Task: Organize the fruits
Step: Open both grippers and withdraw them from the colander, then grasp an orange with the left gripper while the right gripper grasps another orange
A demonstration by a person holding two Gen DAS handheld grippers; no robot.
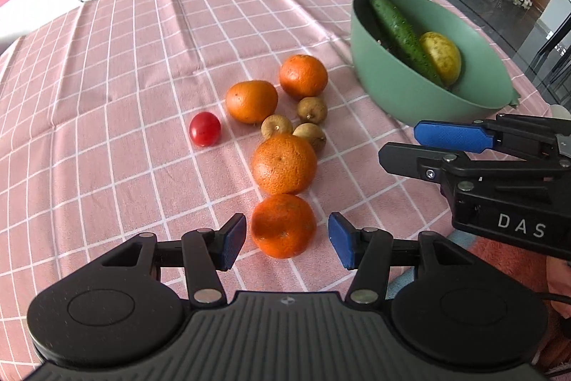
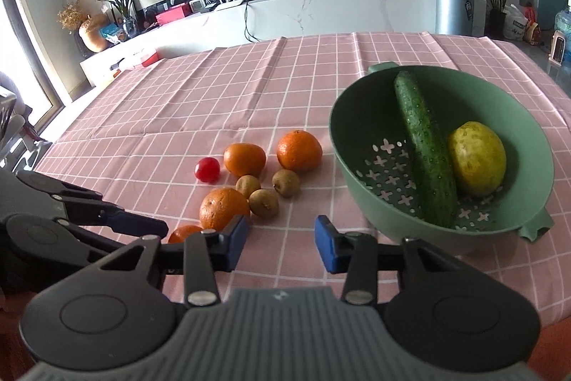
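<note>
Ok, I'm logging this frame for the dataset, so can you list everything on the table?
Oranges: four, orange, loose on the cloth; the nearest sits between the left tongs' pads, not touched.
Cherry tomato: one, red, left of the oranges.
Small round fruits: three, brown, clustered among the oranges.
Colander bowl: one, green, right of the fruit.
Cucumber: one, dark green, in the bowl.
Yellow fruit: one, in the bowl beside the cucumber.
Tablecloth: one, pink with white grid.
Left tongs: black, blue pads, open.
Right tongs: same, open, over bare cloth.
</note>
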